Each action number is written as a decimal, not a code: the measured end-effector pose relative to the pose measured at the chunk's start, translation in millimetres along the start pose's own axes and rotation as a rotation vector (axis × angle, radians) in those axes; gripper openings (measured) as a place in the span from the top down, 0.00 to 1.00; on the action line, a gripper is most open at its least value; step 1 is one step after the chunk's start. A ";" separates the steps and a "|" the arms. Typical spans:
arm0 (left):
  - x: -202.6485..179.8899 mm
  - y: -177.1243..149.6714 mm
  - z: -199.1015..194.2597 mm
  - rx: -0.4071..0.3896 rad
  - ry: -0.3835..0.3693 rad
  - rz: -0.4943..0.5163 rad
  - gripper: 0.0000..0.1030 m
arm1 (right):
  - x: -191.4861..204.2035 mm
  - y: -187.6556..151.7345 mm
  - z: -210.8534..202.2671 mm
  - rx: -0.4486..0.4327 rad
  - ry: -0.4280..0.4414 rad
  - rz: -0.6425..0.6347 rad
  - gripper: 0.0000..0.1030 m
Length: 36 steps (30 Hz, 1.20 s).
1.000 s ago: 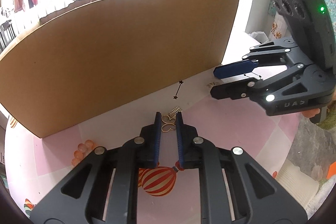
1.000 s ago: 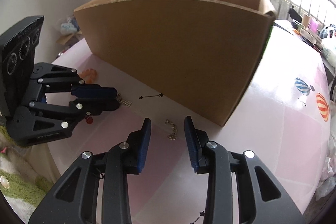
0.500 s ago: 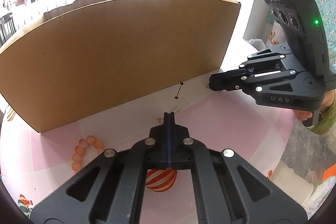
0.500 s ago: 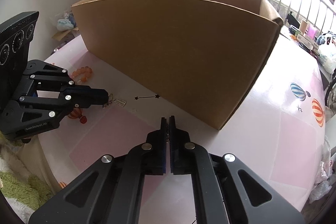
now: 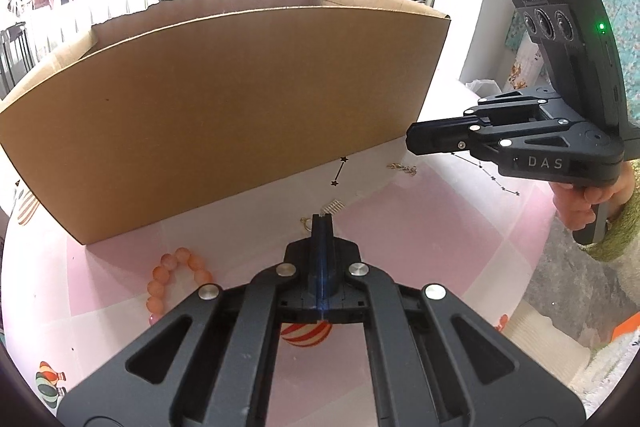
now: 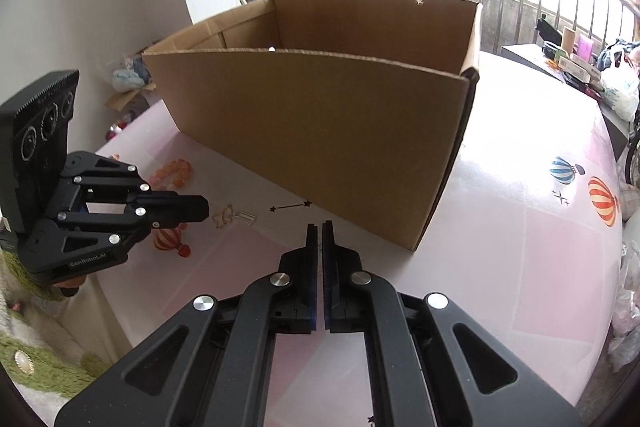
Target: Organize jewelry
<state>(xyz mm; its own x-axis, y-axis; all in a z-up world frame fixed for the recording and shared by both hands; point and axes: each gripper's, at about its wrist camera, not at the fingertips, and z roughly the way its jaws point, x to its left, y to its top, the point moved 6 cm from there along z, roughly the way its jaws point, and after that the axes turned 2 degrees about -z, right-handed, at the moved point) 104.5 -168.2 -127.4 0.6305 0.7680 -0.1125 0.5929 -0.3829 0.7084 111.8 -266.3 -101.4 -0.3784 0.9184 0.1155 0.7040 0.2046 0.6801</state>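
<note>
My left gripper [image 5: 322, 221] is shut low over the pink table, its tips pinching the edge of a gold heart-shaped piece [image 6: 224, 219]. In the left wrist view only a gold loop [image 5: 306, 225] of that piece shows beside the fingers. My right gripper [image 6: 319, 227] is shut with nothing seen in it. From the left wrist view it [image 5: 410, 141] hovers just above a short gold chain [image 5: 402, 169] that lies flat on the table. An orange bead bracelet [image 5: 155, 286] lies to the left. A small clear clip [image 5: 333, 205] rests just past my left tips.
A large open cardboard box [image 6: 320, 131] stands behind the jewelry and spans most of the table [image 6: 540, 267]. A hand in a green sleeve [image 5: 576, 199] holds the right gripper. The table edge runs near the left gripper [image 6: 206, 213], with green fabric below.
Both grippers went from open to shut. The left closed on the gold heart piece. The right closed at the chain, then rose a little, and the chain stayed on the table.
</note>
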 end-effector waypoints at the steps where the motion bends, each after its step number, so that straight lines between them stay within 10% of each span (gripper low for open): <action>1: -0.7 0.9 -0.3 0.001 0.003 -0.001 1.00 | 0.7 0.4 -1.2 -0.003 0.006 0.006 0.98; 7: 4.0 0.9 1.3 0.006 0.013 -0.031 0.81 | 17.3 -1.0 5.4 0.017 0.066 0.017 0.96; 36: 8.5 -1.1 15.1 0.062 0.023 -0.101 0.82 | 58.4 -1.8 39.3 0.076 0.143 0.058 0.96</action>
<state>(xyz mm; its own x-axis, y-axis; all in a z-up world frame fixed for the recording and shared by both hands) 116.8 -169.0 -139.6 0.5548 0.8156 -0.1642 0.6832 -0.3340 0.6494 112.1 -199.8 -124.4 -0.4136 0.8730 0.2584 0.7685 0.1826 0.6132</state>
